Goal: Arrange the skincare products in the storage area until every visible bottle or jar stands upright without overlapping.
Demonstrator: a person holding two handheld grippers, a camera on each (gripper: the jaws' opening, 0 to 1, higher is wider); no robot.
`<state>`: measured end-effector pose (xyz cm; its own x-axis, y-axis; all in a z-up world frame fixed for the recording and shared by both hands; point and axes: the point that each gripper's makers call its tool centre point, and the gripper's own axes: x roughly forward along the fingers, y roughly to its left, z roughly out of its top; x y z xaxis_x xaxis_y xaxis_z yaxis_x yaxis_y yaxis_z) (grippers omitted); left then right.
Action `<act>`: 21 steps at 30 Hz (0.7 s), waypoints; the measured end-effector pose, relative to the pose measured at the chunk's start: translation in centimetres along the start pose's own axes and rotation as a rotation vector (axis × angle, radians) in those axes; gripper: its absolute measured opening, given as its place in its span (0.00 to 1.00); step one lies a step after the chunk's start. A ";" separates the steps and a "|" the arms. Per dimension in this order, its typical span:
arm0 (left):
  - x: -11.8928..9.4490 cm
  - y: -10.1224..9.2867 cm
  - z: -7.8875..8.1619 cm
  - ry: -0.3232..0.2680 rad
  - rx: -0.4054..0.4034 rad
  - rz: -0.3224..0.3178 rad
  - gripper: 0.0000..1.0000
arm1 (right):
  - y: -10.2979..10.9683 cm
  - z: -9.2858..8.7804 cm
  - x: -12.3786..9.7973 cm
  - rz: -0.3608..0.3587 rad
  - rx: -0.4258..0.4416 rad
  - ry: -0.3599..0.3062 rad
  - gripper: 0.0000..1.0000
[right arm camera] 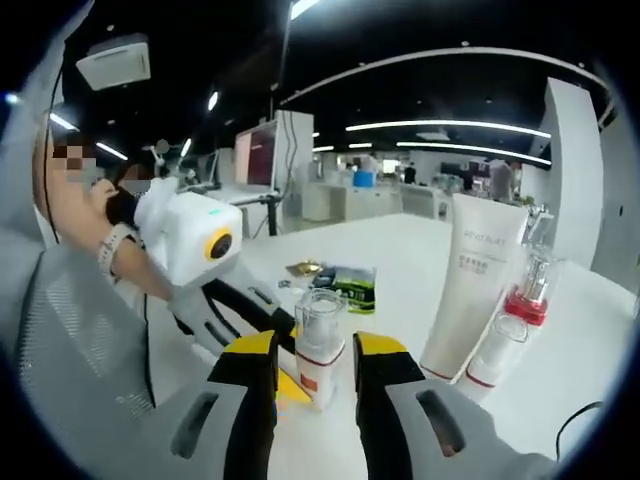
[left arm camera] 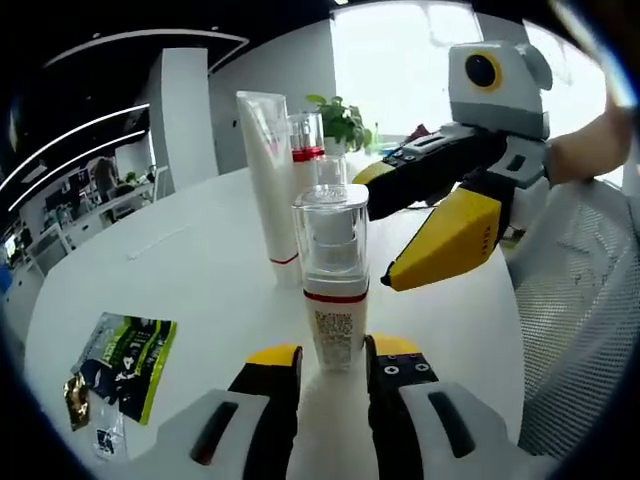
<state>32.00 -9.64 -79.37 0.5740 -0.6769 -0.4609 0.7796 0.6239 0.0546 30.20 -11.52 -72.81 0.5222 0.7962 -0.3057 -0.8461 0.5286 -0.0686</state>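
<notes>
A clear-capped pump bottle with a red band stands upright on the white round table. My left gripper is shut on its base. My right gripper reaches in from the right, open, its yellow tips just beside the cap. In the right gripper view the same pump bottle stands between my right gripper's spread jaws, with the left gripper holding it from the left. A tall white tube stands on its cap behind, with two small red-banded bottles next to it.
Green and black sachets lie flat on the table. A potted plant stands at the far edge. A mesh chair is at the table's right side. A person's arm holds the left gripper.
</notes>
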 end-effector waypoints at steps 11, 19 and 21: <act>-0.5 0.6 -0.2 0.023 0.012 0.027 0.19 | -0.2 -1.2 -0.2 0.010 -0.048 0.067 0.22; -0.2 0.6 0.0 0.032 0.016 0.024 0.12 | -0.6 -1.9 -0.6 0.020 -0.059 0.098 0.21; 0.0 0.7 0.0 0.031 0.014 0.023 0.12 | -0.9 -2.1 -0.8 0.014 -0.055 0.108 0.21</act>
<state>32.58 -9.26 -79.31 0.5835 -0.6500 -0.4867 0.7702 0.6331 0.0779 30.30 -13.25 -74.49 0.4986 0.7652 -0.4073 -0.8592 0.4985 -0.1151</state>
